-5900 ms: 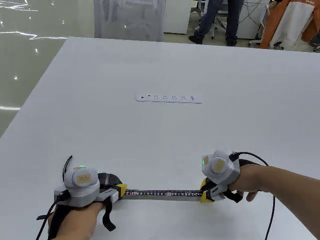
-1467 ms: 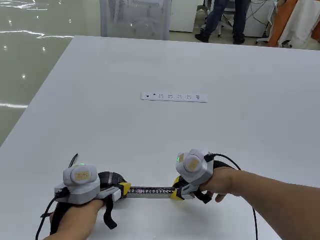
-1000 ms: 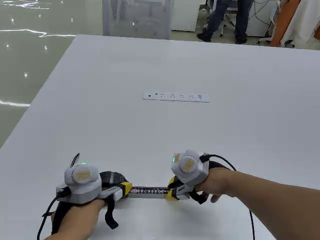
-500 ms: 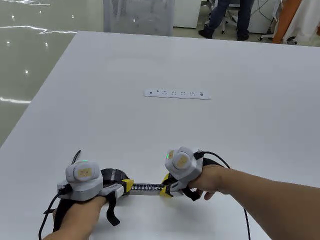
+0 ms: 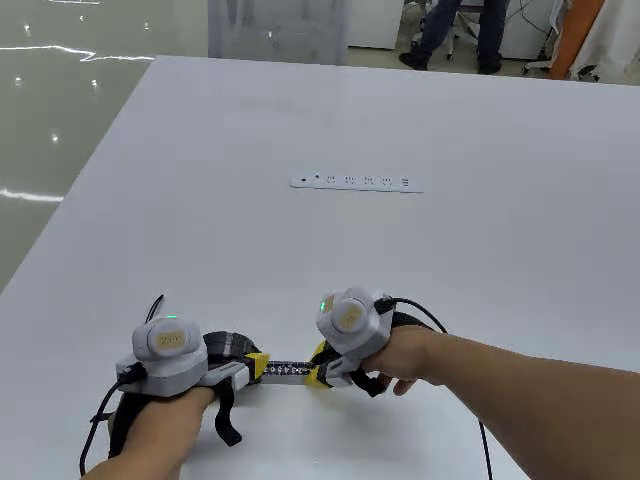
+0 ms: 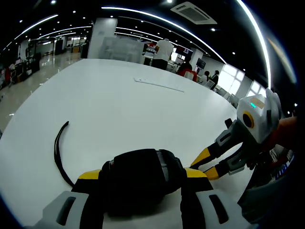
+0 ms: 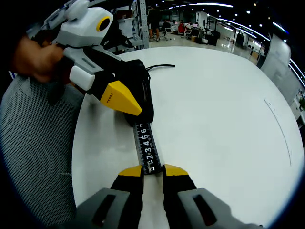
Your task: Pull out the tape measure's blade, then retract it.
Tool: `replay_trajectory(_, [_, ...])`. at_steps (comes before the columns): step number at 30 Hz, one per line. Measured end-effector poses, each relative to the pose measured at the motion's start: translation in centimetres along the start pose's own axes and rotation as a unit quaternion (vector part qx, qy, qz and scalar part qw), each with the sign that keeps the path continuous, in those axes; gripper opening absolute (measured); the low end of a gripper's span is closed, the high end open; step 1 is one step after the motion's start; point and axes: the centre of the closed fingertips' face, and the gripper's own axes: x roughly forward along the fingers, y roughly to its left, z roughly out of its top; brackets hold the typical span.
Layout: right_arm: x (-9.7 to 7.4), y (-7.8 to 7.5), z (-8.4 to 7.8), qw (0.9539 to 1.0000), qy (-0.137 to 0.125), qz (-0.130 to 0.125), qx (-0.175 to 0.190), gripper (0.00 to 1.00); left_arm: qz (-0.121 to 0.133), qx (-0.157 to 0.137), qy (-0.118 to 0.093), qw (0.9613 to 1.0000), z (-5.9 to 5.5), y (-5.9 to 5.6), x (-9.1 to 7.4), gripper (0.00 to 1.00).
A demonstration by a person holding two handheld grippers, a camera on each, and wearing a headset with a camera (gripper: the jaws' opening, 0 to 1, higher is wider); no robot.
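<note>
A black tape measure case (image 6: 143, 179) sits between the yellow-tipped jaws of my left gripper (image 5: 250, 366), which is shut on it just above the white table. A short length of numbered blade (image 7: 147, 145) runs out of the case (image 7: 141, 90) toward my right gripper (image 7: 152, 170). That gripper is shut on the blade's end. In the head view the blade (image 5: 286, 370) spans the small gap between the case (image 5: 228, 348) and my right gripper (image 5: 315, 376). In the left gripper view my right gripper (image 6: 206, 165) comes in from the right, close to the case.
A white power strip (image 5: 355, 182) lies at mid-table, well beyond the grippers. A black strap or cable (image 6: 59, 152) curls on the table (image 5: 500, 250) beside the case. The table's left edge drops to a shiny floor. People stand at the far side of the room.
My right gripper has moved left toward the left one, still holding the blade's end. The exposed blade has grown much shorter. The left gripper has stayed put with the case.
</note>
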Motion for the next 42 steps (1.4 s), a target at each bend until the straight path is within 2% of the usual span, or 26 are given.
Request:
replay_trajectory(18, [1.4, 0.5, 1.7, 0.9997, -0.016, 0.001, 0.016, 0.14, -0.002, -0.002, 0.000, 1.0000, 0.0, 0.1, 0.0, 0.61])
replay_trajectory(42, [3.2, 1.1, 4.2, 0.9994, -0.031, 0.005, 0.017, 0.14, -0.003, -0.006, -0.002, 1.0000, 0.1, 0.1, -0.1, 0.61])
